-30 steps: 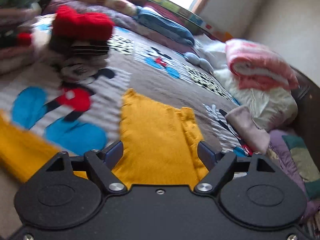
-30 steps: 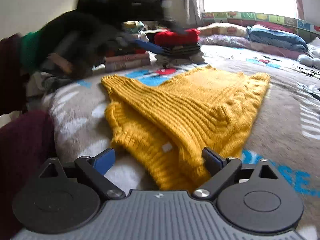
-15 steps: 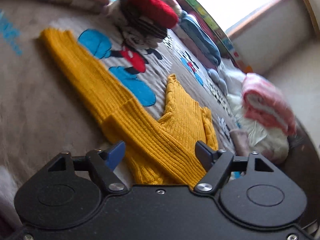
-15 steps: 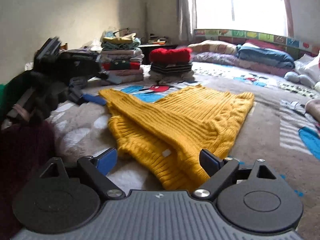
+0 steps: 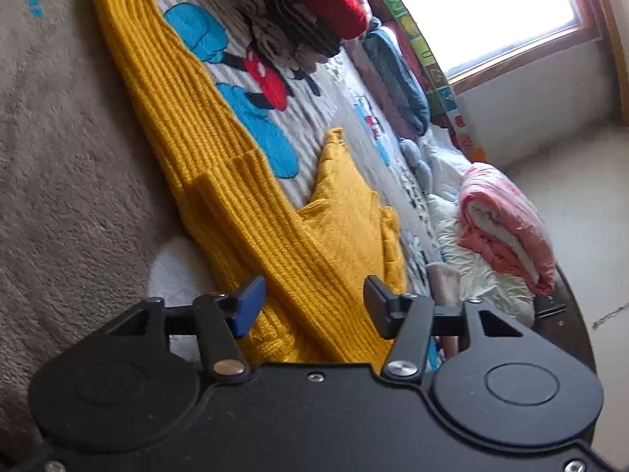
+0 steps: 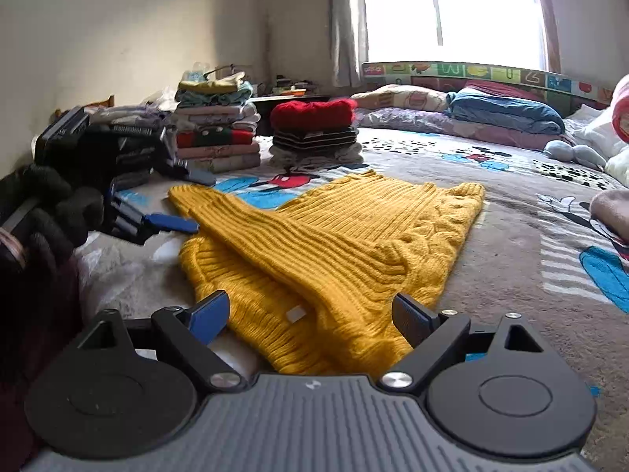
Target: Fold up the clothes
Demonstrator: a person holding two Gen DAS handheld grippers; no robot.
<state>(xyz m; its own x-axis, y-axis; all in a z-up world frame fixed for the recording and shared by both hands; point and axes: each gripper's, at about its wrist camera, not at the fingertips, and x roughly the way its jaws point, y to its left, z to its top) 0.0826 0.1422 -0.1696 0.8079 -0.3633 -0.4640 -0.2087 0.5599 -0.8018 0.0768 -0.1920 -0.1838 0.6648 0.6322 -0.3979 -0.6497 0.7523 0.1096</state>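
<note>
A mustard-yellow knit sweater (image 6: 354,232) lies partly folded on the bed, one sleeve laid across its body. My left gripper (image 5: 314,301) is low at the sweater's edge (image 5: 275,259). Its jaws are closing with the knit between them, and a gap still shows beside each pad. In the right wrist view the left gripper (image 6: 184,200), held by a gloved hand (image 6: 47,212), straddles the sleeve end. My right gripper (image 6: 310,310) stands open over the sweater's near edge, close to a white label (image 6: 295,314).
Stacks of folded clothes (image 6: 216,133) stand at the far left, and a red knit pile (image 6: 314,126) behind the sweater. A rolled pink blanket (image 5: 507,228) and pillows (image 6: 503,110) line the far side under the window. The cartoon-print bedspread (image 6: 530,244) lies open to the right.
The left gripper came down and rolled, settling at the sweater's edge, and its jaws narrowed. The right gripper stayed almost still over the near edge.
</note>
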